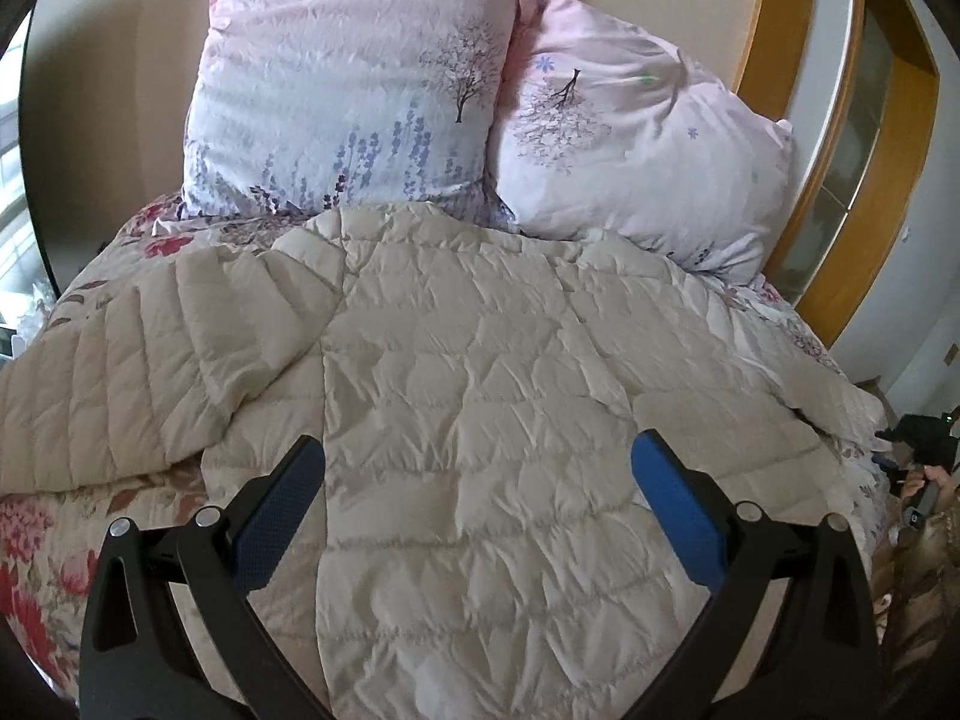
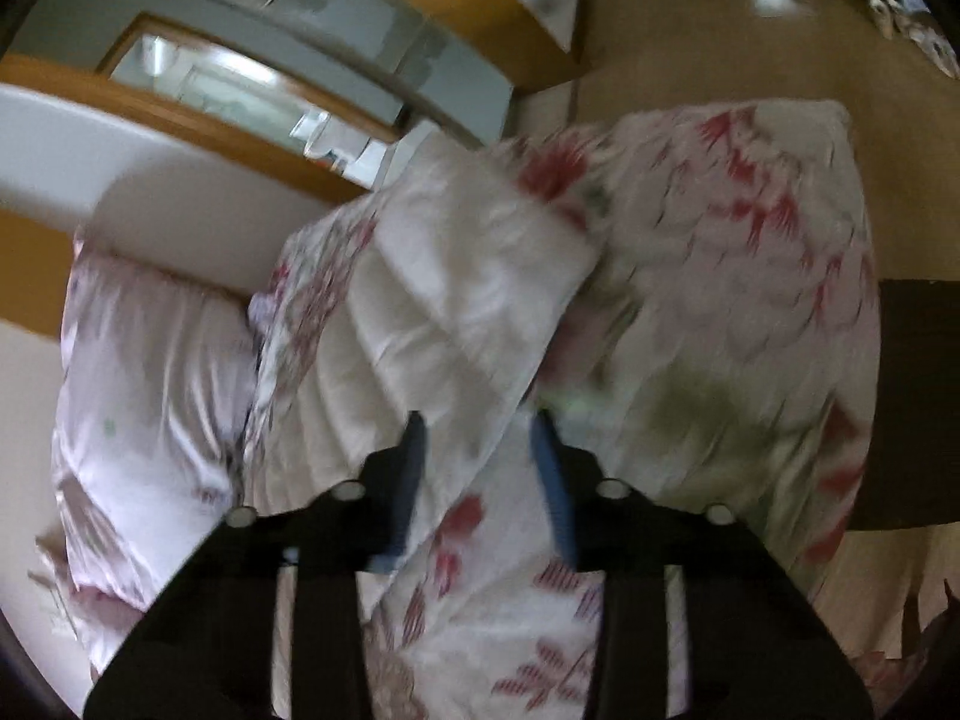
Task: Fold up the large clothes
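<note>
A cream quilted down jacket [image 1: 480, 372] lies spread back-up on the bed, one sleeve [image 1: 138, 360] stretched to the left. My left gripper [image 1: 477, 456] is open above the jacket's lower half, fingers wide apart and empty. The right wrist view is blurred and tilted. There my right gripper [image 2: 477, 438] is partly open above the floral bedspread [image 2: 720, 300], with a cream jacket sleeve [image 2: 456, 294] just ahead of its fingertips. It holds nothing that I can see.
Two pink floral pillows [image 1: 360, 78] [image 1: 642, 132] lean on the headboard wall behind the jacket. A wooden-framed wardrobe [image 1: 840, 138] stands right of the bed. The floral bedspread [image 1: 54, 540] shows at the left edge. Wooden floor [image 2: 690, 30] lies beyond the bed.
</note>
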The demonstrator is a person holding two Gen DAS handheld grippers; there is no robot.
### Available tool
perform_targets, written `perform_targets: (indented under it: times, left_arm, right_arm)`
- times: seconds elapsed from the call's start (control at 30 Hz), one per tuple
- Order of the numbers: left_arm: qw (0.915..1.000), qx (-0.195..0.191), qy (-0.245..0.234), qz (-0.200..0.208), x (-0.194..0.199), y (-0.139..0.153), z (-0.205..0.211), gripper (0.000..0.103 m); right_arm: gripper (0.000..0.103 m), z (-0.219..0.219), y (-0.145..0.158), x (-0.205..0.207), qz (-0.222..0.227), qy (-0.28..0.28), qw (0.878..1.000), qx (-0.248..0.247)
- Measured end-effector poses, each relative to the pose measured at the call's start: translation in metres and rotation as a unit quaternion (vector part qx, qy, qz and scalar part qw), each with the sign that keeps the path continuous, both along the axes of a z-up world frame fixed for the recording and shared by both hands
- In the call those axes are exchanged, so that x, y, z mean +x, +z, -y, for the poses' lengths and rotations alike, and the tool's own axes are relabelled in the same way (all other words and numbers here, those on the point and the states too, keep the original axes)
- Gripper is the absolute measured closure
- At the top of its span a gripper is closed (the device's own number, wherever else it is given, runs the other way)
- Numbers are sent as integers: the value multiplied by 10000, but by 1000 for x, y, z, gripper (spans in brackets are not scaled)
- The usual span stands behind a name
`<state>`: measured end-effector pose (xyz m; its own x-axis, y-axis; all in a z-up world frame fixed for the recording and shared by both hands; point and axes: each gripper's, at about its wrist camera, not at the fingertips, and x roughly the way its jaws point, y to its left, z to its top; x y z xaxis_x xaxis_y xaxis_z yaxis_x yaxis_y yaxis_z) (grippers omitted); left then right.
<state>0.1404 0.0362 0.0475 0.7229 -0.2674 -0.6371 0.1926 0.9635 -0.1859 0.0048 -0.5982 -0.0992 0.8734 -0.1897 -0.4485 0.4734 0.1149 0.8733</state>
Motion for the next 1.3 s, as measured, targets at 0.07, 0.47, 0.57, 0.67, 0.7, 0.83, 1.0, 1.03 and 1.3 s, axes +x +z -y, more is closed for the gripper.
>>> perform_targets:
  times: [0.07, 0.47, 0.57, 0.67, 0.7, 0.83, 1.0, 1.03, 1.3]
  left_arm:
    - [10000, -10, -21, 23, 5, -1, -1, 1]
    - [9976, -629, -205, -210, 36, -6, -21, 1]
    - [9934, -1084, -256, -271, 43, -6, -30, 1]
    - [9873, -1515, -282, -375, 51, -5, -36, 1]
    - [9850, -1642, -311, -419, 53, -5, -36, 1]
    - [9711, -2260, -384, -665, 66, -8, -39, 1]
    - [9543, -2791, -480, -959, 80, -19, -35, 2]
    - [9514, -2868, -500, -1006, 82, -21, -35, 2]
    - [9286, -3335, -541, -1533, 106, -44, -16, 7]
  right_arm:
    - [73, 12, 0, 0, -121, -158, 9998, -65]
    - [99, 2, 63, 42, -836, -306, 9843, -1525]
    - [99, -27, 106, 58, -473, 26, 9747, -2185]
    - [99, -79, 153, 79, 100, 657, 9542, -2916]
    - [99, -102, 167, 88, 308, 936, 9438, -3156]
    - [99, -191, 202, 119, 814, 2065, 8961, -3844]
    - [99, -301, 201, 157, 1062, 3445, 8308, -4241]
    - [99, -315, 198, 164, 1053, 3609, 8231, -4256]
    - [94, -389, 163, 200, 727, 4651, 7749, -4218]
